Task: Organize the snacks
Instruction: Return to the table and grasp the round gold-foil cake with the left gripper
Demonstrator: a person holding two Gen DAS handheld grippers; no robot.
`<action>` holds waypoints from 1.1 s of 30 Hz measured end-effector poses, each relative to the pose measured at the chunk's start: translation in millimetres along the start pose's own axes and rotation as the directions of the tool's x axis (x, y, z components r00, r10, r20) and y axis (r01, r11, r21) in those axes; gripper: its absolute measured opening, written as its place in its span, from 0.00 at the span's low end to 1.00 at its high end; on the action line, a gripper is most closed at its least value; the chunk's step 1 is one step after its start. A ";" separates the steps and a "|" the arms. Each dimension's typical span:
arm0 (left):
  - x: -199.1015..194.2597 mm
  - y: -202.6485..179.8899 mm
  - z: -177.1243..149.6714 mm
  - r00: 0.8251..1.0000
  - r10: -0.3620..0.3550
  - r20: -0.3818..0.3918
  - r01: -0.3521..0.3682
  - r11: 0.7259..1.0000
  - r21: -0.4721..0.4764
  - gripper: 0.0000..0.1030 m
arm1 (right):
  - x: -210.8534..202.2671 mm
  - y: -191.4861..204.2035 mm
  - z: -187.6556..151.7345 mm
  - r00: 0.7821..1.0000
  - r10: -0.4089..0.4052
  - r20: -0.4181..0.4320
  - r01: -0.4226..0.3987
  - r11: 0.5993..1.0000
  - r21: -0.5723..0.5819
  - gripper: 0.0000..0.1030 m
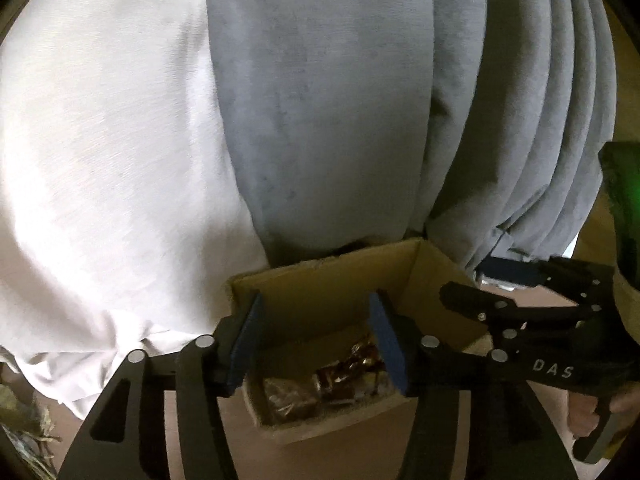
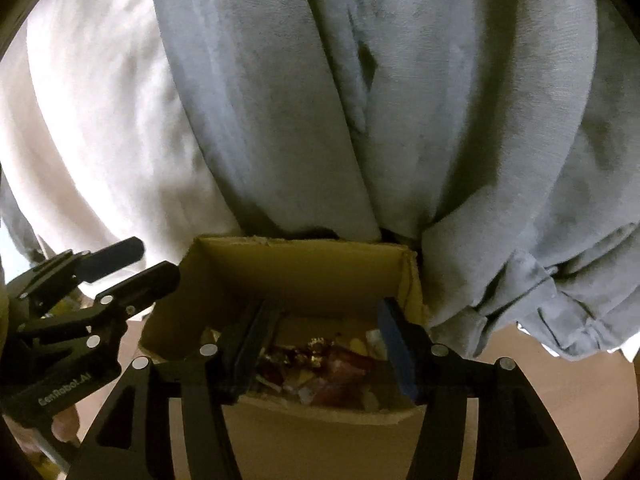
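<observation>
An open cardboard box (image 1: 320, 280) stands on the floor against the curtains. It holds wrapped snacks (image 1: 340, 376) in brown, red and gold wrappers. My left gripper (image 1: 316, 340) is open and empty, its blue pads hanging over the box. My right gripper (image 2: 324, 340) is open and empty, its fingers over the same box (image 2: 296, 272) and the snacks (image 2: 320, 368) in it. The right gripper (image 1: 476, 304) also shows at the right of the left wrist view, and the left gripper (image 2: 148, 268) at the left of the right wrist view.
A grey curtain (image 1: 340, 100) and a white curtain (image 1: 100, 160) hang right behind the box. The floor (image 1: 320, 460) is wooden. Dried leaves or paper (image 1: 24, 432) lie at the lower left. A green object (image 1: 624, 200) is at the right edge.
</observation>
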State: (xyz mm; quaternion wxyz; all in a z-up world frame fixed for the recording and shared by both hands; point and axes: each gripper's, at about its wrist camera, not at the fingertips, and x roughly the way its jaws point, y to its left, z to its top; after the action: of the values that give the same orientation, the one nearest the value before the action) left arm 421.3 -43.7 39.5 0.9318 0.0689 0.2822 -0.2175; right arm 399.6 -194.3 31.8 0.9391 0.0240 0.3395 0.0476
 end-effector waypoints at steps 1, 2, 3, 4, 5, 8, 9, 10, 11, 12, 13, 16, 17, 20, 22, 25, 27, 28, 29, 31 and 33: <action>-3.8 -0.6 -3.7 1.000 0.007 0.002 -0.007 1.000 0.012 0.55 | -2.9 2.3 -2.1 1.000 -0.007 0.006 0.007 1.000 -0.006 0.56; -8.8 -1.2 -8.6 1.000 0.012 0.006 -0.012 1.000 0.025 0.55 | -5.9 4.7 -4.5 1.000 -0.014 0.009 0.014 1.000 -0.012 0.56; -13.5 -0.7 -12.5 1.000 0.016 0.008 -0.016 0.999 0.033 0.55 | -11.3 8.1 -8.5 1.000 -0.024 0.016 0.024 1.000 -0.016 0.56; -18.9 -0.3 -17.2 1.000 0.018 0.010 -0.019 0.999 0.040 0.55 | -16.6 10.0 -12.5 0.999 -0.028 0.025 0.028 1.000 -0.012 0.56; -22.7 -0.2 -21.1 1.000 0.017 0.011 -0.017 0.999 0.047 0.55 | -20.5 11.7 -16.0 0.999 -0.029 0.030 0.030 1.000 -0.007 0.56; -37.1 -0.5 -34.4 1.000 0.018 0.021 -0.019 0.998 0.068 0.55 | -32.7 17.7 -29.3 0.999 -0.028 0.032 0.027 0.999 0.022 0.56; -43.4 -0.6 -40.3 1.000 0.015 0.024 -0.016 0.997 0.075 0.55 | -35.8 19.3 -33.6 0.999 -0.026 0.033 0.025 0.999 0.035 0.56; -47.6 -0.8 -44.0 1.000 0.013 0.024 -0.015 0.997 0.079 0.55 | -39.1 21.1 -38.8 0.999 -0.022 0.032 0.020 0.998 0.053 0.56; -51.5 -1.1 -48.2 1.000 0.011 0.025 -0.013 0.997 0.082 0.55 | -42.6 23.0 -45.1 0.999 -0.015 0.031 0.013 0.997 0.072 0.56; -56.5 -1.2 -54.5 1.000 0.005 0.025 -0.008 0.996 0.087 0.54 | -45.2 24.1 -51.4 1.000 -0.012 0.029 0.009 0.996 0.092 0.56; -58.7 -2.4 -58.1 1.000 0.004 0.023 -0.006 0.996 0.090 0.54 | -47.4 26.3 -58.2 1.000 -0.007 0.026 0.004 0.993 0.116 0.56; -67.9 -1.4 -72.7 1.000 -0.012 0.018 0.010 0.996 0.088 0.54 | -51.2 31.0 -74.6 1.000 0.000 0.015 -0.003 0.988 0.153 0.56; -69.3 -1.3 -78.4 1.000 -0.013 0.012 0.012 0.996 0.090 0.54 | -51.8 31.8 -79.1 1.000 0.000 0.011 -0.001 0.986 0.164 0.56; -69.9 -1.8 -94.1 1.000 -0.021 -0.007 0.022 0.994 0.108 0.54 | -52.9 34.9 -97.0 1.000 0.005 -0.011 -0.003 0.978 0.208 0.56; -67.8 -2.5 -106.9 0.999 -0.035 -0.032 0.038 0.992 0.120 0.54 | -50.7 34.9 -108.8 0.999 0.007 -0.032 0.001 0.970 0.244 0.56; -62.3 -2.2 -124.9 0.996 -0.058 -0.071 0.067 0.990 0.121 0.54 | -41.9 35.3 -132.0 0.996 0.032 -0.081 -0.005 0.951 0.309 0.56; -58.5 -2.4 -135.6 0.994 -0.059 -0.087 0.070 0.989 0.128 0.54 | -35.4 36.5 -144.0 0.993 0.041 -0.113 -0.002 0.944 0.331 0.56; -55.6 -2.2 -141.8 0.994 -0.057 -0.097 0.070 0.989 0.134 0.54 | -31.3 36.8 -151.0 0.990 0.049 -0.131 -0.002 0.940 0.341 0.56; -53.0 -1.7 -146.4 0.993 -0.060 -0.105 0.074 0.988 0.136 0.54 | -27.0 37.3 -157.7 0.987 0.054 -0.150 0.002 0.937 0.349 0.56; -46.7 0.2 -157.1 0.990 -0.069 -0.127 0.086 0.987 0.136 0.54 | -19.1 38.1 -168.8 0.981 0.065 -0.182 0.005 0.932 0.363 0.56; -38.6 1.6 -167.7 0.985 -0.075 -0.154 0.097 0.986 0.136 0.54 | -12.1 38.6 -178.4 0.975 0.076 -0.210 0.009 0.926 0.377 0.56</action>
State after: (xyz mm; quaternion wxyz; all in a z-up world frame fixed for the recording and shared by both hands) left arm 310.0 14.0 -78.5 0.8906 0.1391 0.3374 -0.2715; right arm 273.3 -154.9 -94.6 0.8725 0.2036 0.4441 0.0001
